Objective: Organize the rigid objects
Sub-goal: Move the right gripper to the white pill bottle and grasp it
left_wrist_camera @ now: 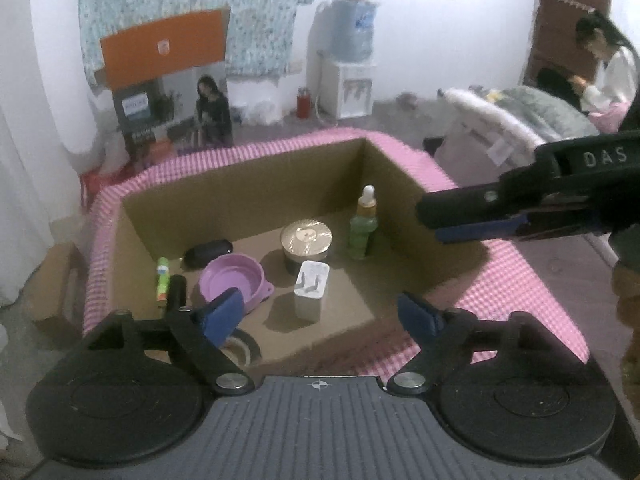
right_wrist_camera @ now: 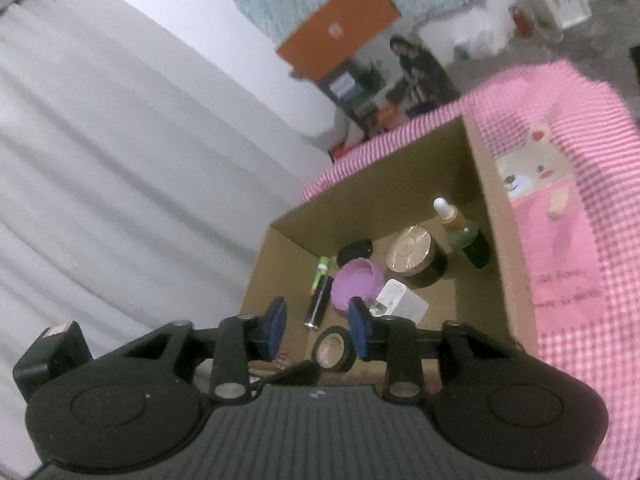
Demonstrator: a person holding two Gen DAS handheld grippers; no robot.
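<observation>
Left gripper [left_wrist_camera: 320, 314] open above cardboard box [left_wrist_camera: 248, 184]; white charger [left_wrist_camera: 311, 290] between fingers

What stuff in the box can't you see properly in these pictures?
- Tape roll: in the left wrist view, the left tool's finger covers half of it.
- Black tube: in the left wrist view, its lower end is hidden behind the tool.
- White charger: in the right wrist view, the right tool's finger partly blocks it.
- Green tube: label too blurred to read.
</observation>
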